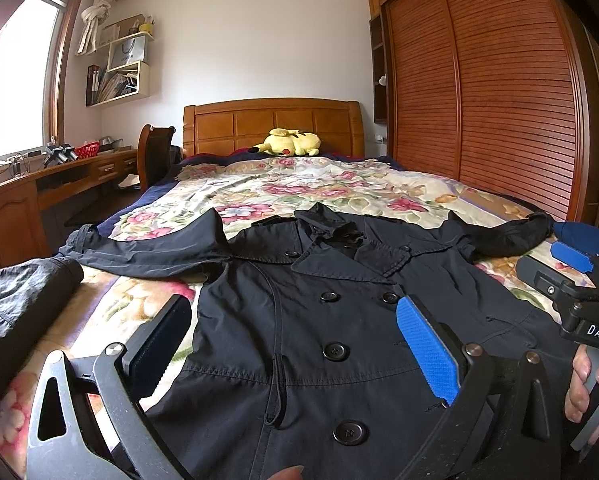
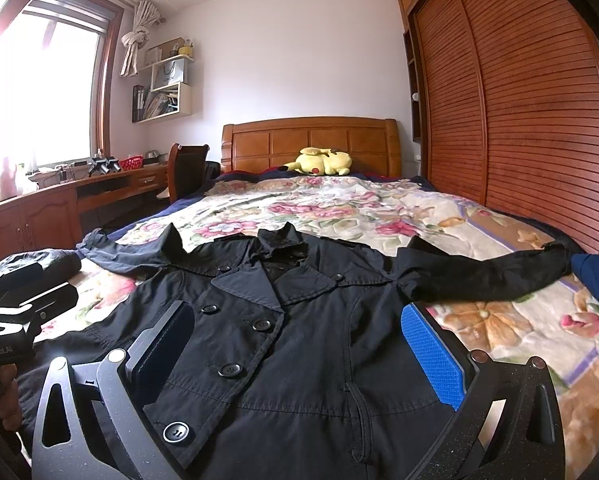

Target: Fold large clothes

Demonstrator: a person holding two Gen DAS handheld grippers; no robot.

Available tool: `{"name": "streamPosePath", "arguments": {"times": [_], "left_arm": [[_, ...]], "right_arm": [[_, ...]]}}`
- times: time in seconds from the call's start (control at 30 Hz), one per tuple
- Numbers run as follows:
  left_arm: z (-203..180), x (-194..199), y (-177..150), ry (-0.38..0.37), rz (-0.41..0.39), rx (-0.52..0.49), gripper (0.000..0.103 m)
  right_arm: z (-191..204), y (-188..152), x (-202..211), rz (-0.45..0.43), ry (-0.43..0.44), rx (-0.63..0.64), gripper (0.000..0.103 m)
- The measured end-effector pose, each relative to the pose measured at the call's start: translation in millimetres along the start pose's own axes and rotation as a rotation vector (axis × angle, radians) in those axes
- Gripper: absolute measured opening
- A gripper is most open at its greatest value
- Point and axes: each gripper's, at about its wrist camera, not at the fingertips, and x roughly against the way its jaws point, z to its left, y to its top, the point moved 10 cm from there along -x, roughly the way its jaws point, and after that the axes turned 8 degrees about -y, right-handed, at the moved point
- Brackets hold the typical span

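The big black coat (image 1: 339, 344) lies flat on the bed (image 1: 299, 184), both grippers, left (image 1: 295, 348) & right (image 2: 299, 352), wide apart w/ nothing held, so grab one sleeve (image 2: 499, 272) near its end & fold in slow.

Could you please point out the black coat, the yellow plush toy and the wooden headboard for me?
black coat (image 1: 299, 320), left wrist view, chest panel.
yellow plush toy (image 2: 319, 162), right wrist view, body.
wooden headboard (image 1: 255, 122), left wrist view, centre panel.

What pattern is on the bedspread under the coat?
A floral print, pink and red flowers on cream, on the bedspread beneath the black coat; clearest in the right wrist view.
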Motion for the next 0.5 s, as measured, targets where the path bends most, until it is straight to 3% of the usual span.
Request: {"name": "streamPosePath", "arguments": {"times": [0.5], "left_arm": [[0.7, 2.4, 1.5, 0.001, -0.002, -0.004, 0.103]], "right_arm": [[-0.1, -0.1, 0.4, -0.001, -0.001, 0.0, 0.103]]}}
